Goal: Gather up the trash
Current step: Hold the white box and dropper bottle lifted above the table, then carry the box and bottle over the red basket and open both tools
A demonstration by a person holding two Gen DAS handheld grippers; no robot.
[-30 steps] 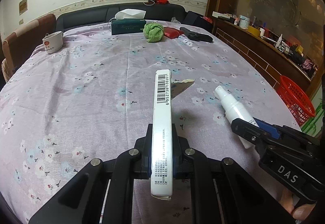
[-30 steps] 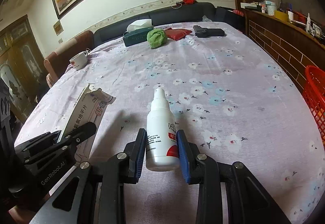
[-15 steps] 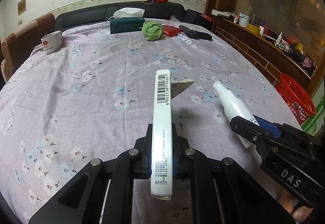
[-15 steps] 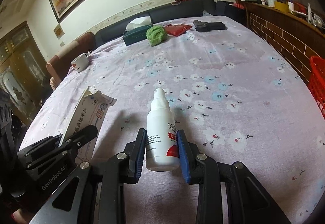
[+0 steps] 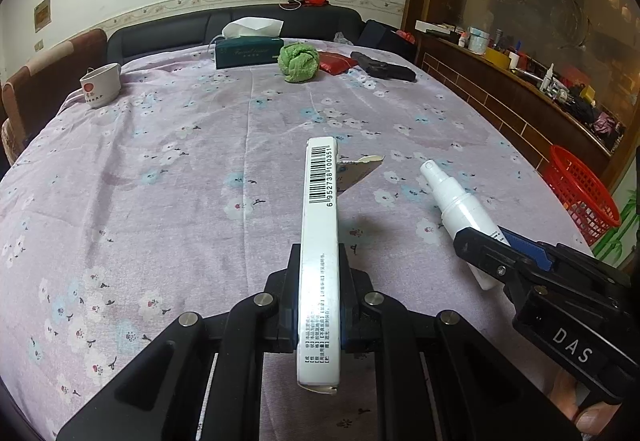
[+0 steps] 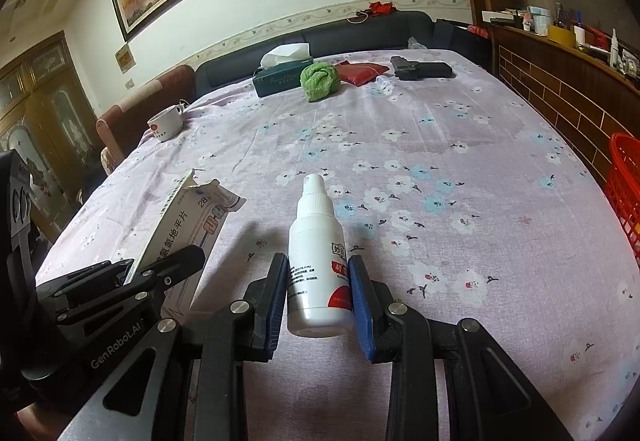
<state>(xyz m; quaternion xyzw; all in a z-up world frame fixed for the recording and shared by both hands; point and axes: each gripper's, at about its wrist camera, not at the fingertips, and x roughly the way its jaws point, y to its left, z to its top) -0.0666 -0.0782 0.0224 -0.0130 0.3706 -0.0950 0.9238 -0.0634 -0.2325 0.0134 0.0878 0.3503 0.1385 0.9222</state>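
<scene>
My left gripper [image 5: 319, 265] is shut on a flat white medicine box [image 5: 320, 201], held edge-up with its barcode facing the camera and its torn flap at the far end. In the right wrist view the same box [image 6: 188, 225] shows its printed face in the left gripper [image 6: 160, 265], at the lower left. Blue pads of my right gripper [image 6: 319, 269] press on the lower body of a white spray bottle [image 6: 316, 241], nozzle pointing away. From the left wrist view, the bottle [image 5: 452, 197] and right gripper [image 5: 492, 249] hang to the right, above the floral tablecloth [image 5: 160, 161].
A red plastic basket [image 5: 580, 197] stands off the table's right edge, below a wooden counter. At the far end lie a cup [image 5: 100, 85], a green tissue box [image 5: 248, 49], a green cloth ball [image 5: 299, 62], a red pouch [image 5: 336, 62] and a black case [image 5: 384, 71].
</scene>
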